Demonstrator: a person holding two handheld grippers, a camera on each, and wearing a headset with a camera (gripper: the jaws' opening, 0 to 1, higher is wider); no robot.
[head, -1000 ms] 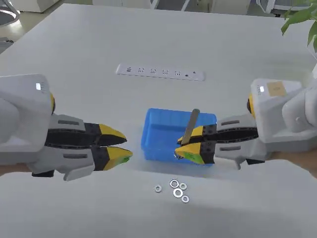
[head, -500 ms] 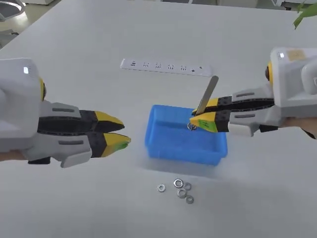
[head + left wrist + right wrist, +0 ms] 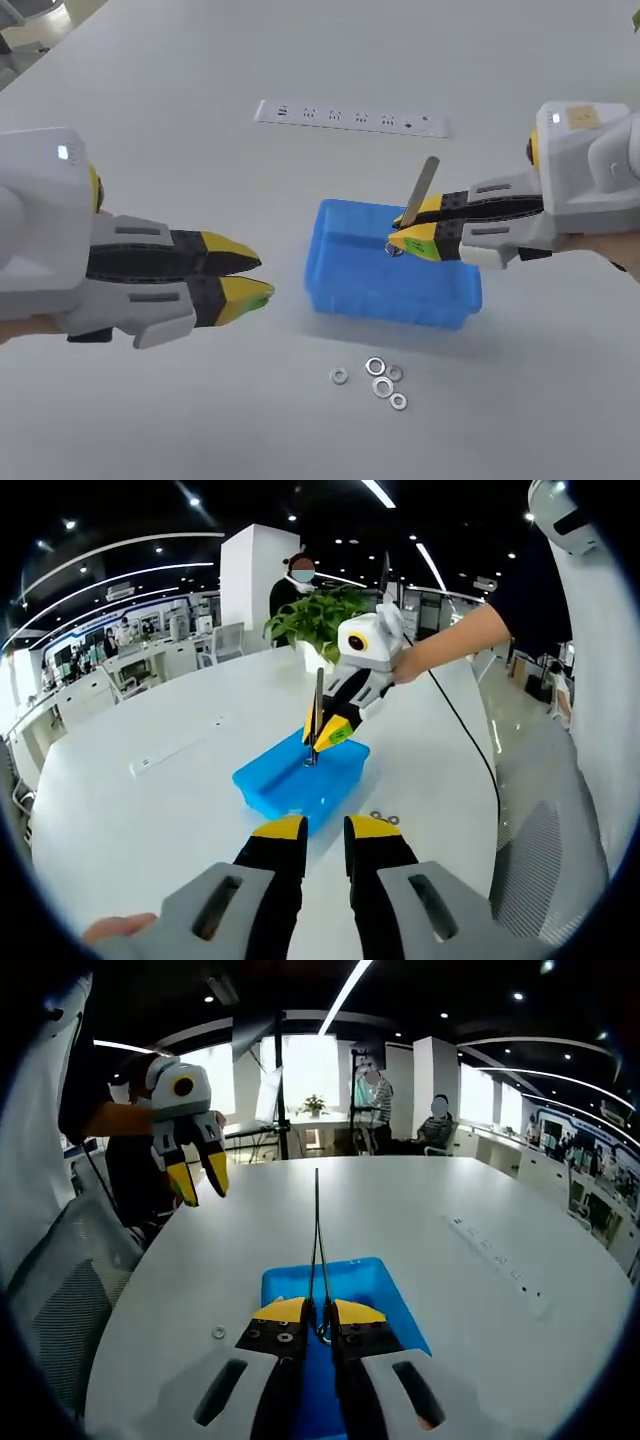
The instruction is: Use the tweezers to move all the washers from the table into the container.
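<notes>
Five washers (image 3: 381,383) lie loose on the table (image 3: 250,420) in a small cluster below the right gripper (image 3: 398,234), just past the near wall of the blue container (image 3: 440,300). That gripper's jaws are closed on the tweezers (image 3: 424,183) and pinch them low. The shank slants up and away above the jaws, and the tips point down into the container. Held so, the tips sit over the open tray, which I take to be the place for letting a washer go. A small ring (image 3: 393,249) seems to hang at the tips, just under the jaws, though it is too small to be sure.

The left gripper (image 3: 264,277) hovers well off on the other side of the container. Its jaws are a little apart and hold nothing, I judge so as to be out of the way. Beyond both grippers lies a white power strip (image 3: 350,118), well apart from the work. Between the right gripper and the cluster is just the container's near wall, which the tweezers must clear.
</notes>
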